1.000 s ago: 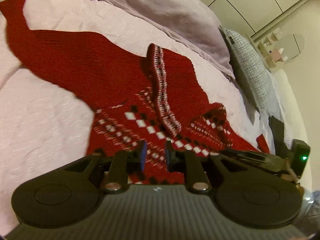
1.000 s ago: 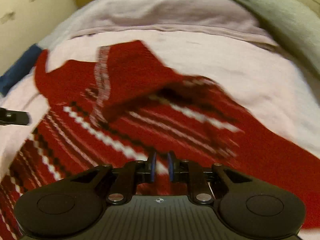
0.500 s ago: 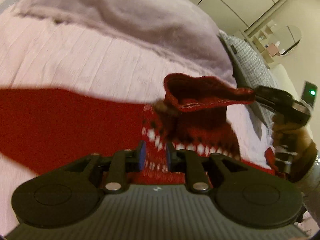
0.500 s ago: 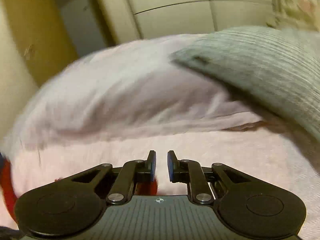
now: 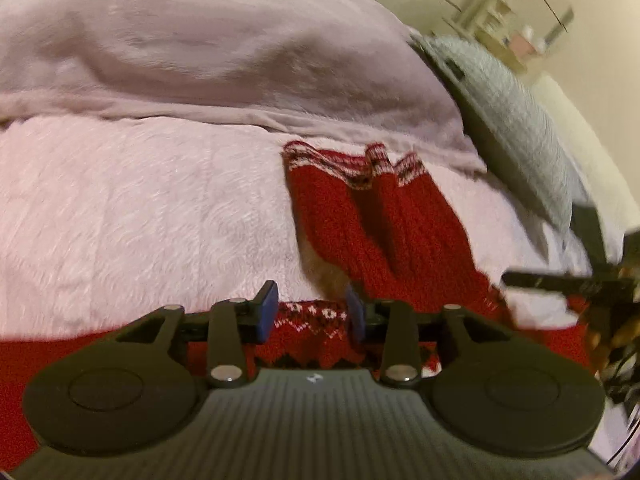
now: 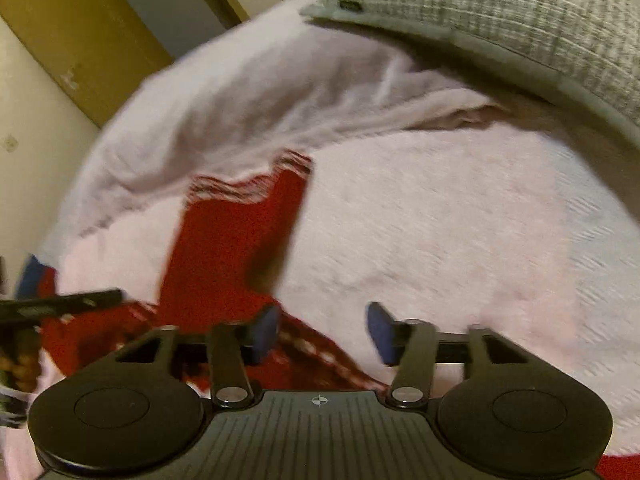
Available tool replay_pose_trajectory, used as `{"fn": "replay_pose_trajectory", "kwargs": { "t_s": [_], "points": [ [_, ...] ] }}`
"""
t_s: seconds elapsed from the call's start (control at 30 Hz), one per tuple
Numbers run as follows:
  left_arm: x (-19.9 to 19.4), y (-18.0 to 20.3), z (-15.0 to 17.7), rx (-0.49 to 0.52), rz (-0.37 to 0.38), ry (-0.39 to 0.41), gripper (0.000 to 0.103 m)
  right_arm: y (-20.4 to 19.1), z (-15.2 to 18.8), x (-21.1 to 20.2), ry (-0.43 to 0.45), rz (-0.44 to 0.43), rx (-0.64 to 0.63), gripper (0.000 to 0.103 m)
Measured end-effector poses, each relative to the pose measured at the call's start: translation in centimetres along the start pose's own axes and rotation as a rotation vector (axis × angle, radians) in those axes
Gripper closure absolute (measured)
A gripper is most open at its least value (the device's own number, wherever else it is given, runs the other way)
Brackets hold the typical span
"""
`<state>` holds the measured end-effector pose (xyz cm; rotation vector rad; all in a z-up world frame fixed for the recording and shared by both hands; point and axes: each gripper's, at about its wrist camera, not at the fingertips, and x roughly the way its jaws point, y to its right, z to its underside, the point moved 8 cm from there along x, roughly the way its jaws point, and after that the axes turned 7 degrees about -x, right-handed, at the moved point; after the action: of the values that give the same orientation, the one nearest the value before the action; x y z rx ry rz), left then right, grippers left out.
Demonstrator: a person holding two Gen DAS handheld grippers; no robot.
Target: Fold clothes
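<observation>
The red sweater [image 5: 384,232] is laid on the pink bedspread [image 5: 140,208], its long axis running away from both grippers. The left gripper [image 5: 311,312] and right gripper [image 6: 324,330] are seen opening, apparently with nothing pinched, though blur obscures this. The fabric is centred ahead of the left gripper, so that hand is judged nearer.

The lower body of the red sweater [image 5: 384,220] is hidden beneath the left gripper [image 5: 312,312]. In the right wrist view, its patterned part is covered by the right gripper [image 6: 324,330]. The other gripper at each frame edge is cut off and smeared by motion blur. The shelf items [image 5: 520,36] far beyond the left gripper cannot be identified.
</observation>
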<state>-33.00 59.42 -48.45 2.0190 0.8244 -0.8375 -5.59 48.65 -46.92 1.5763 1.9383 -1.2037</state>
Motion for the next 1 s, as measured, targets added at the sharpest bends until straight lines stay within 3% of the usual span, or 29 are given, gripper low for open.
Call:
{"fn": "replay_pose_trajectory", "kwargs": {
  "t_s": [0.2, 0.23, 0.27, 0.3, 0.33, 0.4, 0.43, 0.5, 0.53, 0.63, 0.7, 0.73, 0.77, 0.8, 0.83, 0.9, 1.0],
  "points": [
    [2.3, -0.4, 1.2, 0.226, -0.069, -0.084, 0.067, -0.8, 0.8, 1.5, -0.061, -0.052, -0.085, 0.043],
    [2.5, -0.4, 1.4, 0.262, -0.089, -0.076, 0.079, -0.9, 1.1, 2.0, -0.077, -0.048, -0.103, 0.043],
    [2.6, -0.3, 1.5, 0.299, -0.110, -0.064, 0.098, -1.2, 1.5, 2.8, -0.090, -0.046, -0.136, 0.050],
    [2.6, -0.4, 1.5, 0.310, -0.115, -0.057, 0.099, -1.5, 1.7, 3.2, -0.094, -0.033, -0.165, 0.083],
    [2.5, -0.6, 1.4, 0.317, -0.118, -0.050, 0.099, -1.7, 2.0, 3.7, -0.111, -0.012, -0.180, 0.092],
    [1.9, -0.9, 1.2, 0.327, -0.116, -0.032, 0.098, -1.9, 2.3, 4.0, -0.122, 0.014, -0.186, 0.092],
    [1.5, -0.9, 1.1, 0.337, -0.107, -0.022, 0.096, -1.7, 2.4, 3.8, -0.117, 0.012, -0.164, 0.092],
    [0.7, -0.8, 0.9, 0.363, -0.081, -0.018, 0.076, -1.2, 2.4, 3.2, -0.107, 0.006, -0.119, 0.090],
    [0.4, -0.8, 0.9, 0.374, -0.079, -0.013, 0.060, -1.0, 2.4, 2.9, -0.109, 0.004, -0.107, 0.084],
    [0.1, -1.4, 0.5, 0.382, -0.085, 0.002, 0.052, -0.8, 1.8, 2.0, -0.089, 0.029, -0.129, 0.060],
    [0.7, -1.5, 0.7, 0.365, -0.057, -0.026, 0.059, -0.9, 1.4, 1.8, -0.069, 0.037, -0.151, 0.059],
    [1.1, -1.4, 1.2, 0.381, -0.056, -0.037, 0.083, -0.9, 1.4, 1.9, -0.073, 0.034, -0.151, 0.059],
    [1.5, -1.3, 1.6, 0.400, -0.057, -0.047, 0.094, -1.2, 1.5, 2.3, -0.079, 0.025, -0.157, 0.060],
    [1.9, -1.1, 2.1, 0.420, -0.057, -0.057, 0.095, -1.5, 1.5, 2.7, -0.086, 0.016, -0.163, 0.067],
    [1.6, -1.2, 2.0, 0.414, -0.069, -0.030, 0.097, -1.7, 1.7, 3.0, -0.092, 0.029, -0.179, 0.096],
    [0.7, -1.4, 1.7, 0.392, -0.098, 0.036, 0.098, -2.2, 2.0, 3.4, -0.090, 0.056, -0.215, 0.096],
    [-1.6, -3.4, 0.9, 0.256, -0.151, 0.136, 0.098, -1.2, 1.5, 1.7, 0.008, 0.132, -0.177, 0.097]
  ]
}}
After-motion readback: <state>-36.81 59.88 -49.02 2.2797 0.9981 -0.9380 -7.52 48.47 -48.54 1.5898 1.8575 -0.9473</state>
